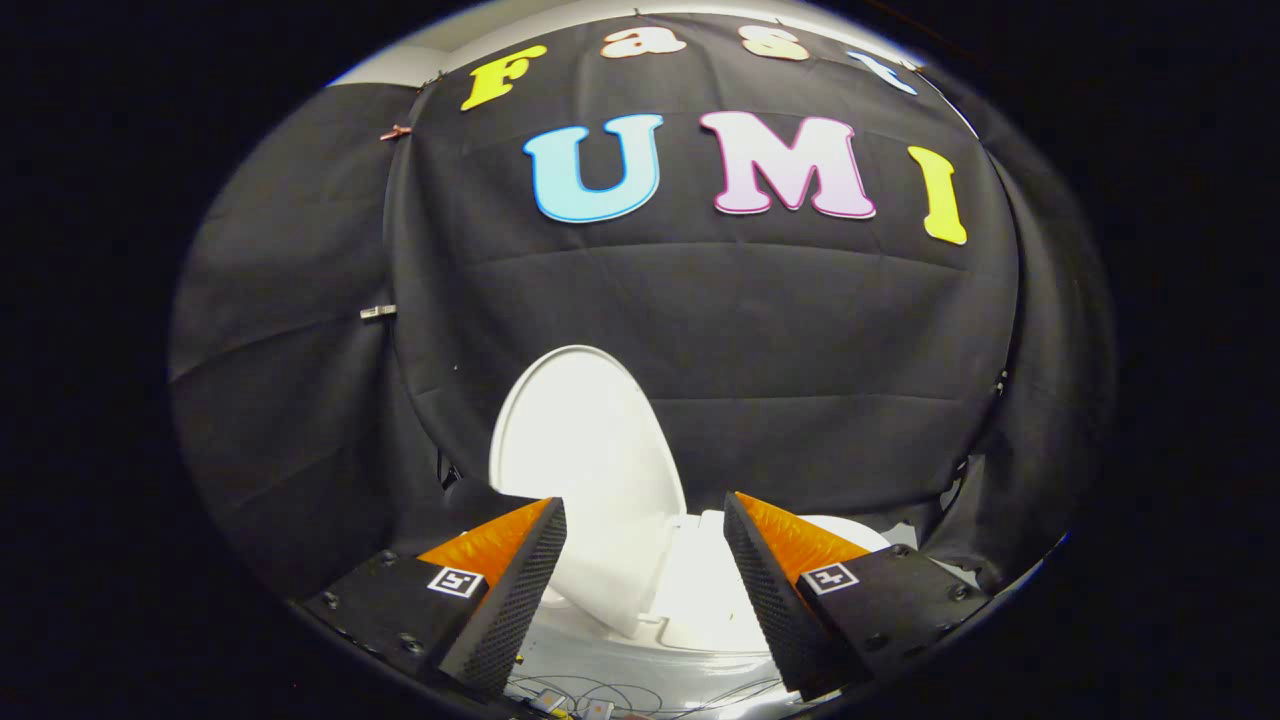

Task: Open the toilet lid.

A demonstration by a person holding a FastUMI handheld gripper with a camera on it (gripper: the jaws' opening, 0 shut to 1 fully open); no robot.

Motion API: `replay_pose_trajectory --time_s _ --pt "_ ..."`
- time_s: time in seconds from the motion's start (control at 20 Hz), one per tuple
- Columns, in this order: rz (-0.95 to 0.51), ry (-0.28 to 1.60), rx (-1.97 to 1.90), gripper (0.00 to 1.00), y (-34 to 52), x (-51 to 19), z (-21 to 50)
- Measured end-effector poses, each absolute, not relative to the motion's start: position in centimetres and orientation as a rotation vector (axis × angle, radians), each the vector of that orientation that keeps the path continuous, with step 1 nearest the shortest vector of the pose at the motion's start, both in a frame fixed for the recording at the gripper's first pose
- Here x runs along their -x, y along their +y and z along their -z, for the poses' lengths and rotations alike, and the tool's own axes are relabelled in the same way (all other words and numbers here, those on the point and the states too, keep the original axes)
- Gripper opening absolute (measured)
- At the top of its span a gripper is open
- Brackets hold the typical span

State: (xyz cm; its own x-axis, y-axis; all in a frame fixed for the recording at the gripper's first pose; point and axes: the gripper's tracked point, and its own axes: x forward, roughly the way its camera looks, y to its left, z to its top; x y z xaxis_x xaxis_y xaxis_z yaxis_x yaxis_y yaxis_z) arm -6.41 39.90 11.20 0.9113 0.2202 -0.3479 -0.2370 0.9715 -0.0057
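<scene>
A white toilet (700, 590) stands just beyond my fingers, against the black cloth wall. Its lid (585, 450) is raised, standing nearly upright and leaning back toward the wall, with its lower edge reaching down between the fingers. My gripper (645, 520) is open, with a wide gap between the two fingers. Neither finger touches the lid; the left fingertip (545, 530) is close beside the lid's lower left part. The seat and bowl rim show to the right of the lid, partly hidden behind the right finger.
Black cloth (700, 330) hangs all around behind the toilet. Thin cables (600, 695) lie on the pale floor below the fingers. A small clip (378, 313) is fixed on the cloth at the left.
</scene>
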Motion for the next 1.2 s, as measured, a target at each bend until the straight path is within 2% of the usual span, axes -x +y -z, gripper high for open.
replay_pose_trajectory --time_s 0.55,0.8,1.2 --pt "-0.139 0.269 -0.126 0.99 20.6 1.8 -8.5" --pt "-0.121 0.198 -0.098 0.99 16.6 0.9 -6.3" --pt "-0.128 0.12 -0.037 0.99 15.5 0.2 -5.8"
